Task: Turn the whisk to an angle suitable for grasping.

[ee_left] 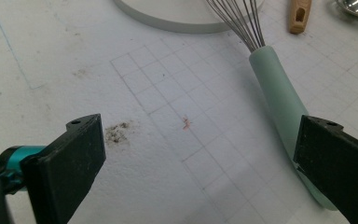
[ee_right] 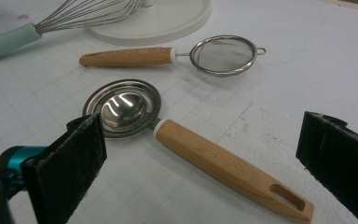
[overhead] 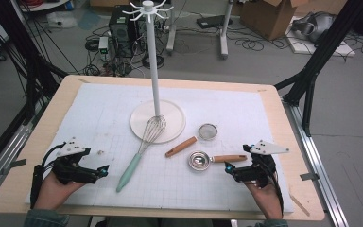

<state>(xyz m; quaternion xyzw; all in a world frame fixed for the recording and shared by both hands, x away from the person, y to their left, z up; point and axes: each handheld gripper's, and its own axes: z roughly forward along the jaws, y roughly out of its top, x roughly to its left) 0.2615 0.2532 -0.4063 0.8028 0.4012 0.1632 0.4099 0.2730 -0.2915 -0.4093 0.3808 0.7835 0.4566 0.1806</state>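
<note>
Both claws sit spread wide and low on the surface [overhead: 38, 142], left claw [overhead: 105, 169] lined up with the whisk [overhead: 139, 151] handle just beside it, right claw [overhead: 228, 168] facing the spoon [ee_right: 168, 133] handle, so I'd guess each is set for a grab toward the rack [overhead: 153, 61].

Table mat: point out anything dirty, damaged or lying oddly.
The mat has a dark smudge and a small red mark near the left gripper. The whisk lies with its wires resting on the white stand's base. Nothing looks broken or spilled.
</note>
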